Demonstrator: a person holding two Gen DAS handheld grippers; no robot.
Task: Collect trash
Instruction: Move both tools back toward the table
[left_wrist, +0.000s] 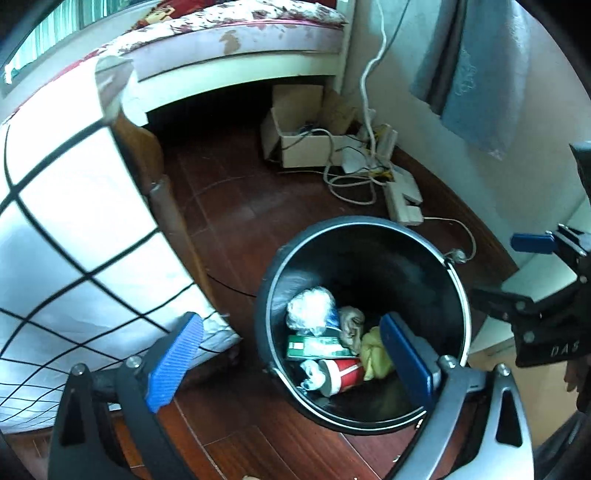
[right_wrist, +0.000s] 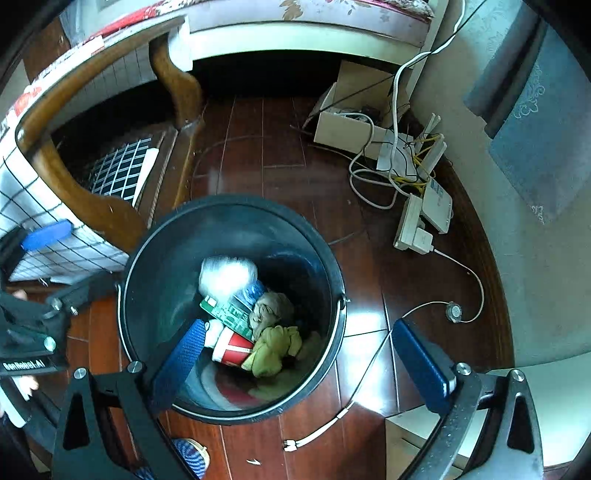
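Observation:
A black round bin (left_wrist: 273, 295) (right_wrist: 147, 251) stands on the dark wooden floor. Inside lie a red paper cup (left_wrist: 341, 373) (right_wrist: 232, 349), a green carton (left_wrist: 314, 347) (right_wrist: 229, 314), a clear plastic wad (left_wrist: 310, 308) (right_wrist: 225, 275), a yellow-green rag (left_wrist: 375, 352) (right_wrist: 275, 350) and a grey crumpled piece (right_wrist: 271, 308). My left gripper (left_wrist: 291, 365) hangs above the bin, open and empty, its right finger over the opening. My right gripper (right_wrist: 299, 369) is also open and empty above the bin. Each gripper shows at the other view's edge.
A bed with a checked sheet (left_wrist: 74, 221) and a wooden frame (right_wrist: 92, 206) lies left of the bin. A cardboard box (left_wrist: 299, 136) (right_wrist: 347, 122), white cables (right_wrist: 373, 177) and a power strip (left_wrist: 402, 206) (right_wrist: 413, 225) sit by the wall. A thin wire (right_wrist: 369, 362) crosses the floor.

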